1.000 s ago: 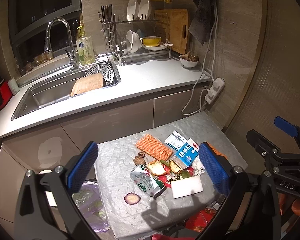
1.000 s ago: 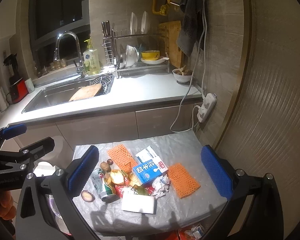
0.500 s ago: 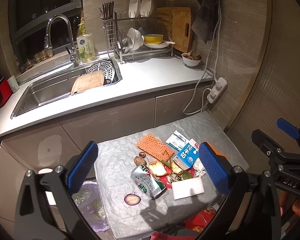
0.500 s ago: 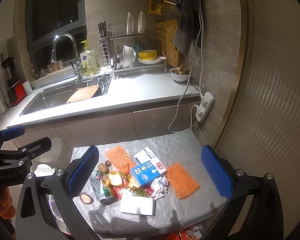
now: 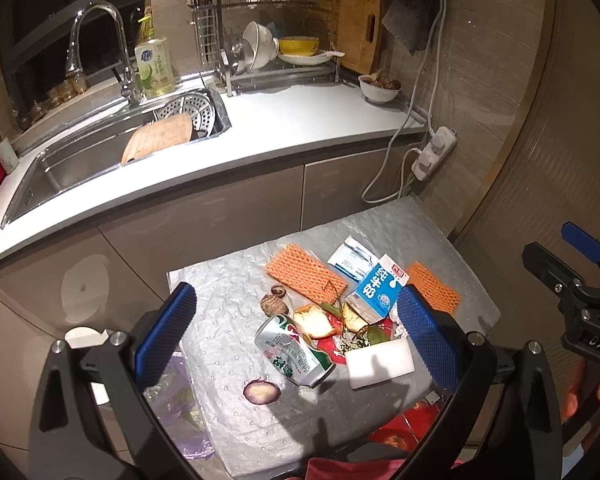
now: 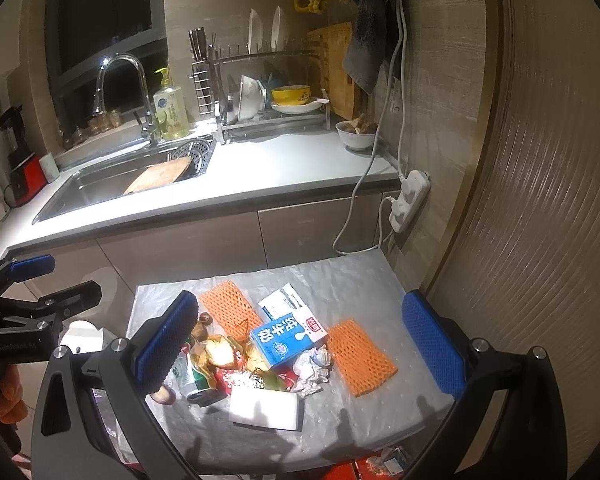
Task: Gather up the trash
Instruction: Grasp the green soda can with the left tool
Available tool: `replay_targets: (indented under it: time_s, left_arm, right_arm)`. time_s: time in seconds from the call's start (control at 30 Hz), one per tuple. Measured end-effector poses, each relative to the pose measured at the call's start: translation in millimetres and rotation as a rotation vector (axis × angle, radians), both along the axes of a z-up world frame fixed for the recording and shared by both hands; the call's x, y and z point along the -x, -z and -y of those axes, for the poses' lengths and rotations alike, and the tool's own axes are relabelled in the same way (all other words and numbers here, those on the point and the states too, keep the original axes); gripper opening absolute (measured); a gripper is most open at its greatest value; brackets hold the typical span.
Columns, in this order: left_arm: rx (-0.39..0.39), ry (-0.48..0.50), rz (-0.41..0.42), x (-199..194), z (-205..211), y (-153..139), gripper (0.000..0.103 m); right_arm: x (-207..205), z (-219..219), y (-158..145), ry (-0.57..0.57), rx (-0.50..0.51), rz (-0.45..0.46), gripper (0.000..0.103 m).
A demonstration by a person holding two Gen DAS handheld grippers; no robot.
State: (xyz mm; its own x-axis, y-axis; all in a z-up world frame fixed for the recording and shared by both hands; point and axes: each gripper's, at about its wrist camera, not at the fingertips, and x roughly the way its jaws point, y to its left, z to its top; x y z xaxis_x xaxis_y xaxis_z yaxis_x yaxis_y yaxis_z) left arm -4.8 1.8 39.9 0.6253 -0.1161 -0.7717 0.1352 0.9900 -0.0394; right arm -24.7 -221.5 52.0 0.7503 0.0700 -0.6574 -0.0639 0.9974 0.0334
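Trash lies heaped on the silver-covered surface (image 5: 228, 304): a crushed can (image 5: 294, 354) beside a blue milk carton (image 5: 376, 290), a white block (image 5: 380, 364), crumpled paper (image 6: 312, 366) and two orange nets (image 6: 364, 356). Both left tongs (image 5: 296, 332) and right tongs (image 6: 300, 350) hang spread wide above the heap, gripping nothing. A purple bag (image 5: 172, 404) sits below the surface's left edge.

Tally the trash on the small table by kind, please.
Orange foam nets: 2
Milk carton: 1
Drink can: 1
White foam block: 1
Foil packet: 1
Crumpled paper: 1
Total, food scraps uncounted: 7
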Motion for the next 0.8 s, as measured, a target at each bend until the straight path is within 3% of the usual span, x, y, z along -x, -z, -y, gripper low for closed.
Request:
replay_targets:
  time_s: [0.23,0.5,0.7,0.8]
  left_arm:
    - [0.063,-0.074,-0.183,-26.7,-26.5,55.5,0.097]
    - [0.165,-0.28,-0.421,-35.2,-66.3,139.3,0.096]
    - [0.107,-0.274,-0.523,-37.7,-57.4,188.5,0.095]
    - [0.114,-0.292,-0.55,-38.1,-52.1,194.6,0.095]
  right_arm:
    - [-14.7,21.2,36.0,0.016,-0.006,-0.079,0.101]
    - [-31.4,42.6,77.7,0.002,-0.061,-0.177,0.101]
    - [-49.2,50.5,95.6,-0.039,-0.072,-0.226,0.101]
    - [-57.3,52.5,102.8,-0.061,-0.076,-0.243,0.101]
